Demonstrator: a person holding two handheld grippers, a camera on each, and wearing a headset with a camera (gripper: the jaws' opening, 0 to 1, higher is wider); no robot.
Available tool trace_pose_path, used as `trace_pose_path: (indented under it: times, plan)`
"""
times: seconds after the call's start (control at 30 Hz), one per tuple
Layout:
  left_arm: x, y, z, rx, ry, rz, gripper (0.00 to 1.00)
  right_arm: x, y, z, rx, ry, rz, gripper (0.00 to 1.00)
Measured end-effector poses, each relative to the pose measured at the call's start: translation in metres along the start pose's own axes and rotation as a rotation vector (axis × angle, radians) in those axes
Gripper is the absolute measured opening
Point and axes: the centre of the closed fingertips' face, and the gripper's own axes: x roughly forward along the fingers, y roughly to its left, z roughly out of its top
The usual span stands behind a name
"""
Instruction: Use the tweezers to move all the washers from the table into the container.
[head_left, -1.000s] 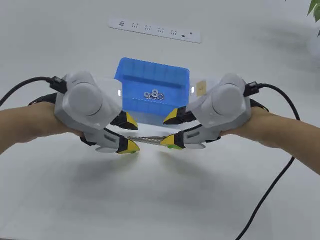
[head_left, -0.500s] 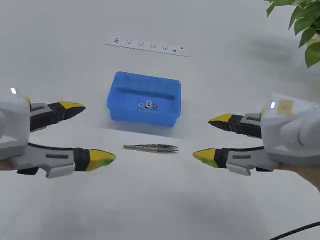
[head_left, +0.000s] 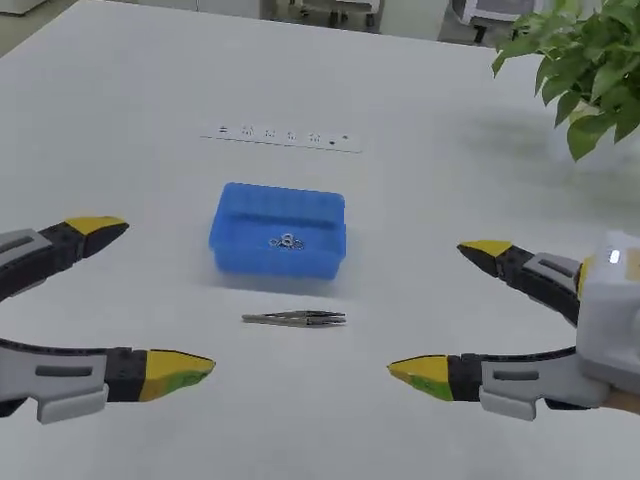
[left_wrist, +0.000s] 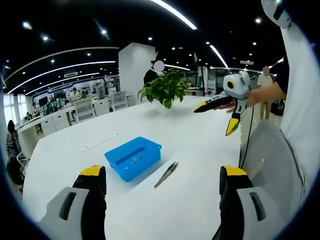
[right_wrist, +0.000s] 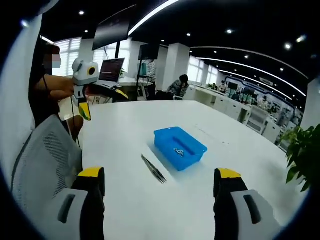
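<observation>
A blue container stands mid-table with a small cluster of washers inside it. Metal tweezers lie flat on the white table just in front of it, held by nothing. My left gripper is open far to the left of the tweezers. On the far right, my right gripper is open too. The left gripper view has the container, the tweezers and the right gripper across the table. The right gripper view has the container, the tweezers and the left gripper.
A white power strip lies beyond the container. A potted plant stands at the far right corner. A mesh chair back is beside the table's near edge. Bare tabletop surrounds the tweezers.
Both grippers have drawn apart sideways from the tweezers, where they were close together a second ago. The tweezers stay flat on the table. The head camera has tilted up.
</observation>
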Motion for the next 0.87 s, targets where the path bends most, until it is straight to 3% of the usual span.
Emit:
trace_pose_path:
  times: [0.1, 0.3, 0.87]
  plan:
    - [-0.002, -0.004, 0.005, -0.005, -0.013, -0.003, 1.0, -0.001, 0.006, 0.003, -0.003, 0.0, 0.006, 0.99]
    - [-0.009, -0.008, 0.003, 0.021, 0.014, -0.004, 1.0, -0.002, 0.022, 0.002, -0.043, 0.034, 0.058, 1.0]
    - [-0.021, -0.011, 0.0, 0.032, 0.03, 0.008, 1.0, -0.002, 0.03, 0.009, -0.068, 0.039, 0.09, 0.99]
